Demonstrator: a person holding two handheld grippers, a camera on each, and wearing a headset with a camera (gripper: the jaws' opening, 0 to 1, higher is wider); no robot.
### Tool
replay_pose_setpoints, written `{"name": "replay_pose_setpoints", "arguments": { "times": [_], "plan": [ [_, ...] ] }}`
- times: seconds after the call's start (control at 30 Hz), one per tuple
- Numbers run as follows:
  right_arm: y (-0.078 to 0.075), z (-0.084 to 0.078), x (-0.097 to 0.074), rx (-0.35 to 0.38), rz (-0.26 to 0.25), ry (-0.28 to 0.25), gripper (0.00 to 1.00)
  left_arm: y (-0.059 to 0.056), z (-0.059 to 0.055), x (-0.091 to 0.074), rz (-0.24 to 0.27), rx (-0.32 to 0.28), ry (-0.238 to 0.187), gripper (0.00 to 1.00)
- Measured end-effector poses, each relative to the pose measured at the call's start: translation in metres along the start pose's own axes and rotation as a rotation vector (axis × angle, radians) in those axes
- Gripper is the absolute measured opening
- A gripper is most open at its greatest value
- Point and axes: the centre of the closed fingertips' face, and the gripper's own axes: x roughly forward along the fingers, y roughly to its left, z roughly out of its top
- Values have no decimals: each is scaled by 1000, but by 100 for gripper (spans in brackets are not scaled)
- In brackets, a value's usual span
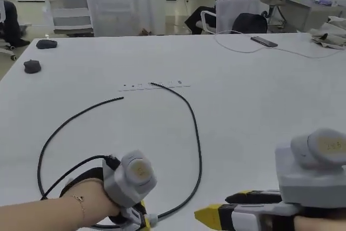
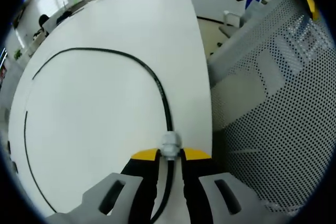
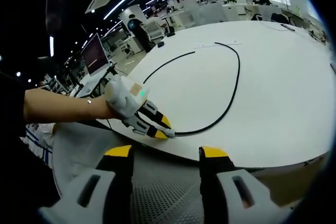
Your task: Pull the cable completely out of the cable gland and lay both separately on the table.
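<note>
My left hand-held gripper (image 2: 170, 156) is closed on the white cable gland (image 2: 170, 143) at the near edge of the bench (image 1: 254, 96), 6 o'clock in the head view, with the black cable (image 2: 156, 83) running through it and looping up towards 12. My right hand-held gripper (image 3: 165, 151) hangs wide open and empty at 5 o'clock. I'd clamp it on the cable just past the gland and pull straight along the gland's axis.

No lettering can be read (the faint printed marks (image 1: 154, 85) blur).
</note>
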Motion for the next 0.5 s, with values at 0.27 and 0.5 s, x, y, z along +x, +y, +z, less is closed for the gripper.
{"name": "replay_pose_setpoints", "arguments": {
  "times": [0.27,0.5],
  "plan": [
    [10,-6,4,-153,58,88,46,-7,16,-34,-3,-67,-92,17],
    [14,-5,11,-333,106,208,42,-12,23,-83,33,-75,-157,17]
  ]
}}
